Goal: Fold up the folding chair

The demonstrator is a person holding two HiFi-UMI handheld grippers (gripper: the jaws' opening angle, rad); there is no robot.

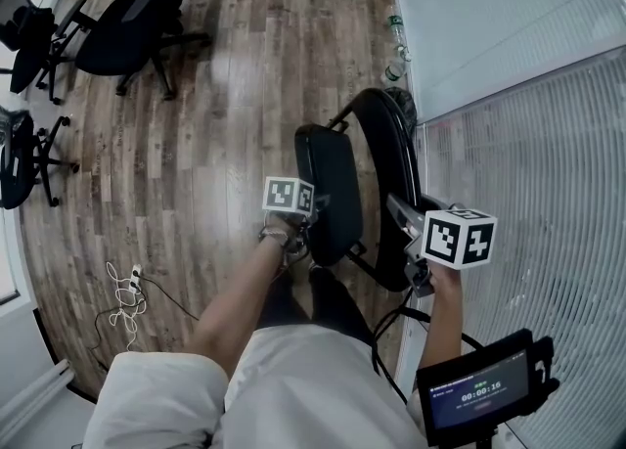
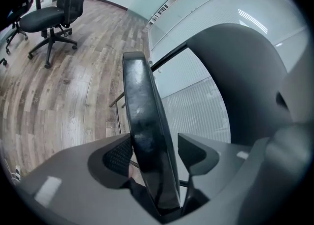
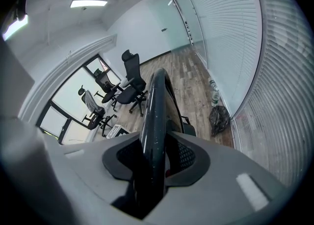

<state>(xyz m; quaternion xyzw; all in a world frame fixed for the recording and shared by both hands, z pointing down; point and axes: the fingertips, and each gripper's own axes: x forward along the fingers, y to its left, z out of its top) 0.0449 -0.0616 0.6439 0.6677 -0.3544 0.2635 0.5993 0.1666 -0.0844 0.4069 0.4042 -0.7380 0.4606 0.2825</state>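
Beside the ribbed glass wall [image 1: 528,163] at three o'clock, the folding chair [image 1: 377,114] looks nearly folded — its seat [image 1: 331,193] is tipped up close to the backrest [image 3: 156,116]. The left gripper [image 1: 311,217] straddles the seat edge, jaws a shade wider than it; the right gripper [image 1: 403,222] is clamped on the backrest. What remains, I judge, is pressing the two flat. Bare wood floor [image 1: 225,95] — office chairs [image 1: 132,17] at ten o'clock

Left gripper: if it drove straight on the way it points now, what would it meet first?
The black padded panel of the folding chair: it stands between the left gripper's fingers and seems to reach their base, so the gripper would likely press on that edge almost at once.
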